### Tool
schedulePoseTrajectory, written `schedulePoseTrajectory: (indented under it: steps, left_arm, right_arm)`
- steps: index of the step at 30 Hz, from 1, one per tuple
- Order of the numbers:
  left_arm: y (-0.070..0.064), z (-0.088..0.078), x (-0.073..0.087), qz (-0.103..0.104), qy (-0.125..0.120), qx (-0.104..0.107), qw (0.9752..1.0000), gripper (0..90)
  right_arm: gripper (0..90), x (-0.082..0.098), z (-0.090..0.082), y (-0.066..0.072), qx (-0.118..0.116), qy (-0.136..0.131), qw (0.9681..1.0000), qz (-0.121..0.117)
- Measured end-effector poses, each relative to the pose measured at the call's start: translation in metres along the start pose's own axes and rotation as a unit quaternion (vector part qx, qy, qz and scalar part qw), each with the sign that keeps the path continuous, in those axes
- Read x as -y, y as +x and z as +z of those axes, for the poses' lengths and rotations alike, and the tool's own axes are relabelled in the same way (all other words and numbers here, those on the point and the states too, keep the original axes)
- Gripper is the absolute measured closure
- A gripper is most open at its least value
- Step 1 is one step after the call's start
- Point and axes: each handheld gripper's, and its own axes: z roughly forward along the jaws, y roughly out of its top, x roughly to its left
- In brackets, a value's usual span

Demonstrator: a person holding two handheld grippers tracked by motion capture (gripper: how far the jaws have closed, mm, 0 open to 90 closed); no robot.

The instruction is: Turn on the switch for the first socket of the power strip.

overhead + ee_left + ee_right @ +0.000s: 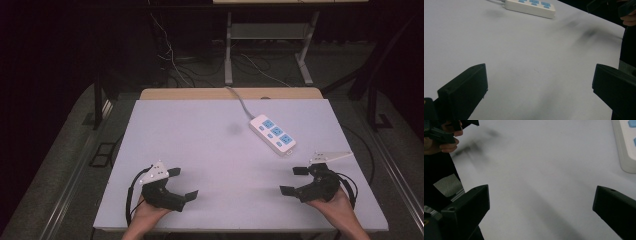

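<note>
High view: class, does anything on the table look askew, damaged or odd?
Only mildly. The white power strip with blue sockets lies diagonally across the pale grey table top rather than square to its edges. A faint dark smudge sits left of it. Nothing looks damaged or spilled.

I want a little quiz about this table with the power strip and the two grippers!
1. True or false: the white plastic power strip with blue sockets is held by the right gripper.
2. Which gripper is nearer the strip: A left gripper, B right?
3. Fill in: both grippers' fingers are ____.

Key: 1 false, it lies untouched on the white table. 2 B. 3 open.
</note>
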Motion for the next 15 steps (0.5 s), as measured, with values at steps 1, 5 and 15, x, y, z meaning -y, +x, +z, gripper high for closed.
schedulePoseTrajectory:
  steps: [1, 5, 15]
  left_arm:
    - [0.0, 0.0, 0.0, 0.0, 0.0, 0.0, 1.0, 0.0]
    - [0.0, 0.0, 0.0, 0.0, 0.0, -0.001, 1.0, 0.0]
    - [0.0, 0.0, 0.0, 0.0, 0.003, 0.001, 1.0, 0.0]
  right_arm:
    - [0.5, 0.0, 0.0, 0.0, 0.0, 0.0, 1.0, 0.0]
    - [0.5, -0.009, -0.001, -0.001, -0.003, 0.008, 0.9999, -0.007]
    - [0.5, -0.024, -0.001, -0.002, -0.003, 0.017, 0.9997, -0.019]
